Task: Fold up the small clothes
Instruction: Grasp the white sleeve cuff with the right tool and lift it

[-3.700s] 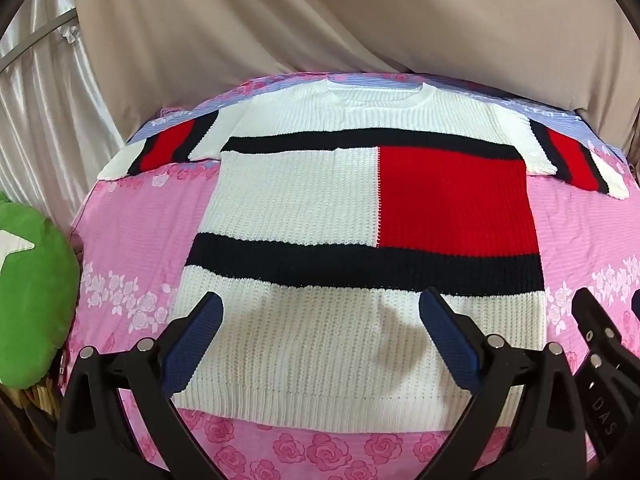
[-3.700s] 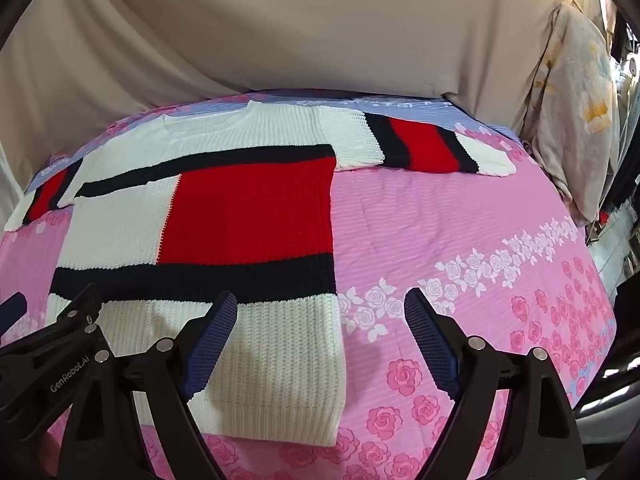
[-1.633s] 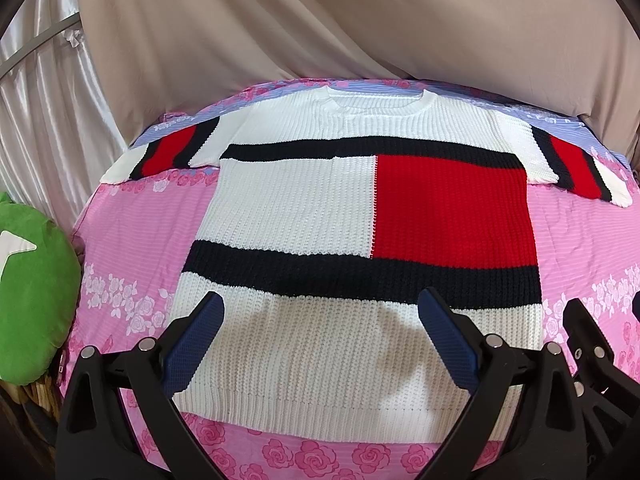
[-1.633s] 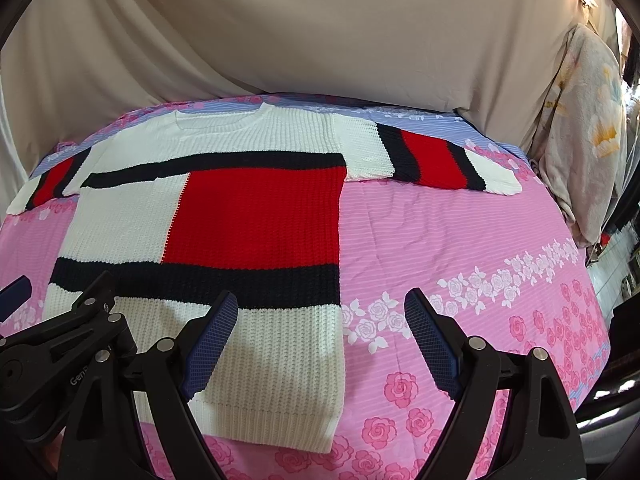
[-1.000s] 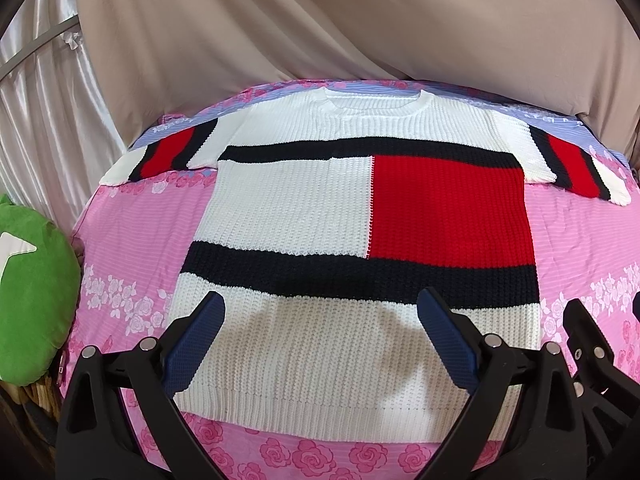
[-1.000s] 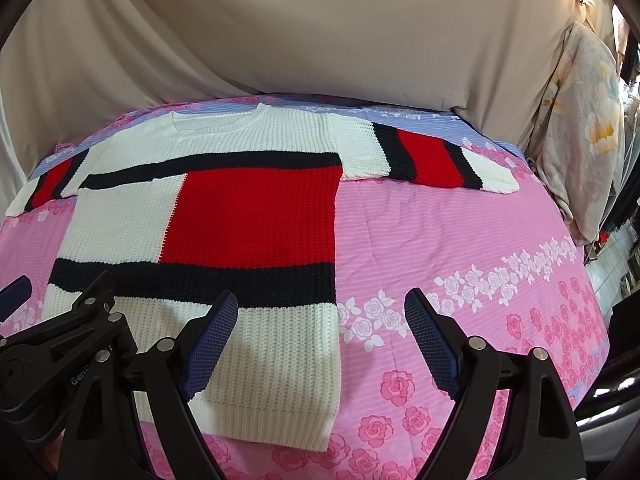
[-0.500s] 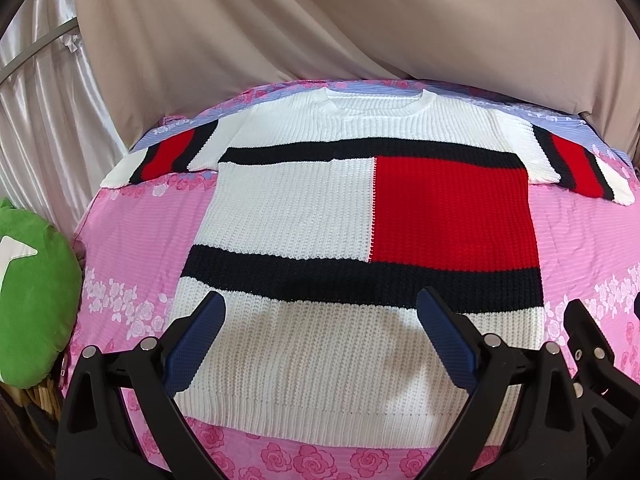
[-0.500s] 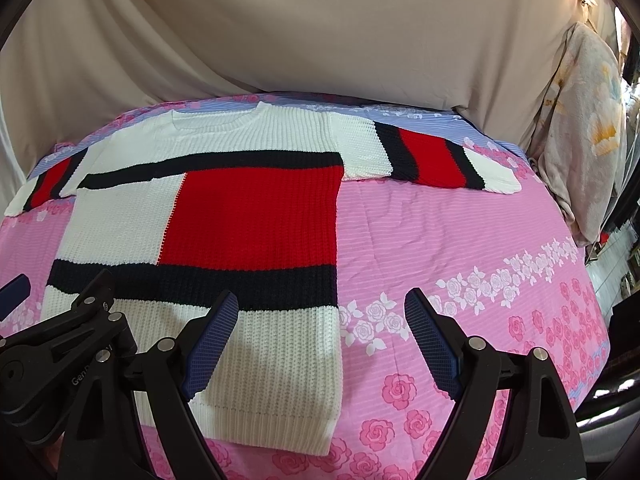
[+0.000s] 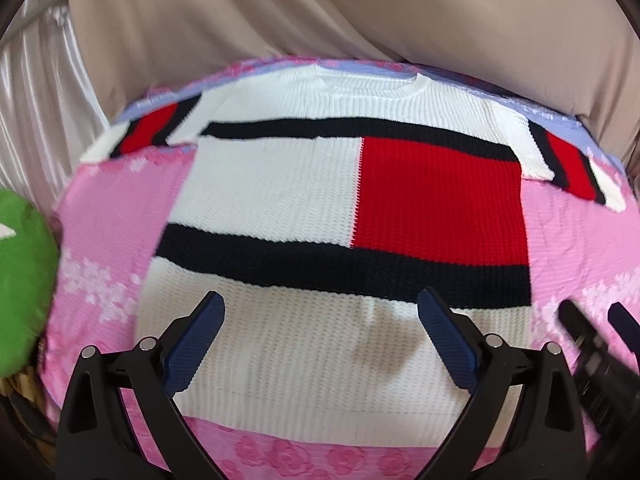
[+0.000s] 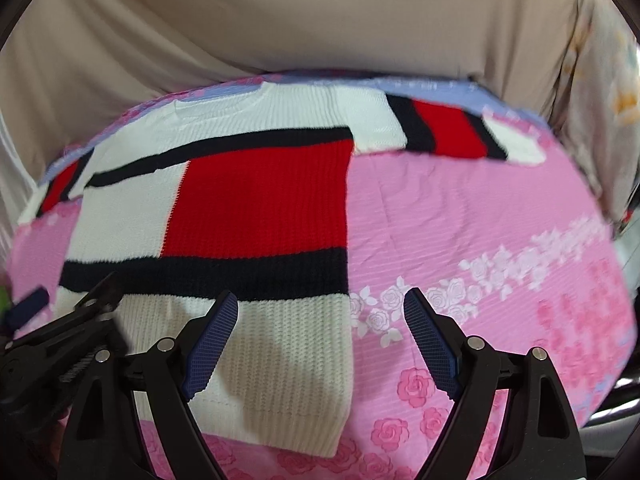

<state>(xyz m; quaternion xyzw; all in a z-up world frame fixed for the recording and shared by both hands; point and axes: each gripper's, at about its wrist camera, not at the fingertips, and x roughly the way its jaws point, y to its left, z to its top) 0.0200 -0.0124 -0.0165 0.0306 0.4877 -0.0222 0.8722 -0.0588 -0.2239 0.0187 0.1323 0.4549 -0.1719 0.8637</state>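
A small knitted sweater (image 9: 280, 188), white with black bands and a red block, lies flat and face up on the pink bed, sleeves spread, neck at the far side. It also shows in the right wrist view (image 10: 256, 208). My left gripper (image 9: 320, 336) is open and empty, hovering over the white hem band. My right gripper (image 10: 320, 332) is open and empty, over the hem's right corner and the sheet beside it. Each gripper shows at the edge of the other's view.
The pink rose-print sheet (image 10: 480, 232) covers the bed. A beige cloth (image 9: 320, 20) hangs behind it. A green cushion (image 9: 20, 280) lies off the left edge. A pale floral garment (image 10: 604, 80) hangs at the right.
Both grippers have moved forward and lower toward the sweater's hem, which looks larger and slightly blurred now. The sweater itself has not moved. Both stay open.
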